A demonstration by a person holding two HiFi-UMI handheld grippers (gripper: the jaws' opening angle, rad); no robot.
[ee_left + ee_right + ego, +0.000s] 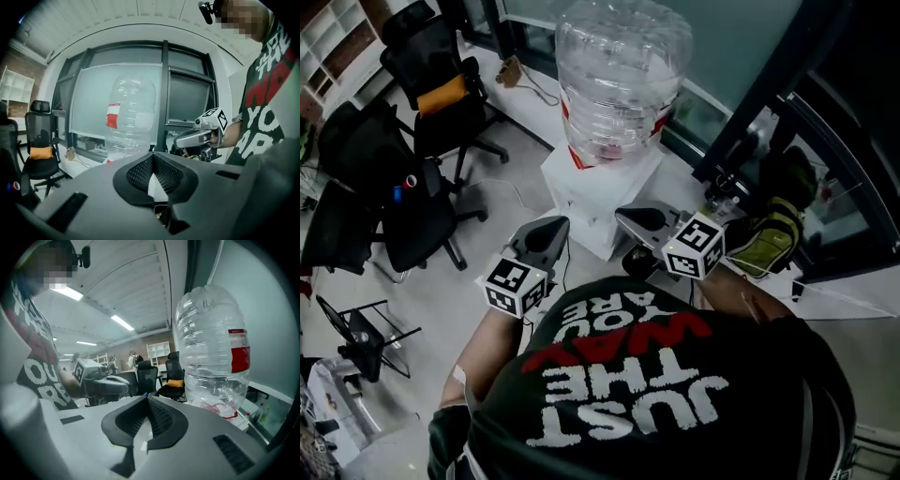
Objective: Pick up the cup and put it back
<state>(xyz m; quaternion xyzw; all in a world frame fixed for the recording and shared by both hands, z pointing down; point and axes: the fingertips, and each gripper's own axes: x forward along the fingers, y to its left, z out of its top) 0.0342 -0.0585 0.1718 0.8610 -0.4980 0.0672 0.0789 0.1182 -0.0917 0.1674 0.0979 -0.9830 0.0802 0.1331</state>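
No cup shows in any view. In the head view my left gripper [551, 228] and right gripper [636, 217] are held side by side before the person's chest, both pointing toward a white water dispenser [591, 192]. The dispenser carries a big clear bottle [619, 84]. In the left gripper view the left gripper [152, 157] has its jaws meeting at the tip, with nothing between them. In the right gripper view the right gripper [147, 399] looks the same, shut and empty. Each gripper view also catches the other gripper off to the side [199, 136] [101, 383].
Black office chairs [441, 94] [412, 216] stand to the left on the grey floor, one with an orange cushion [40, 152]. Dark window frames [787, 84] and clutter [773, 234] lie to the right of the dispenser. The clear bottle [213, 366] has a red label.
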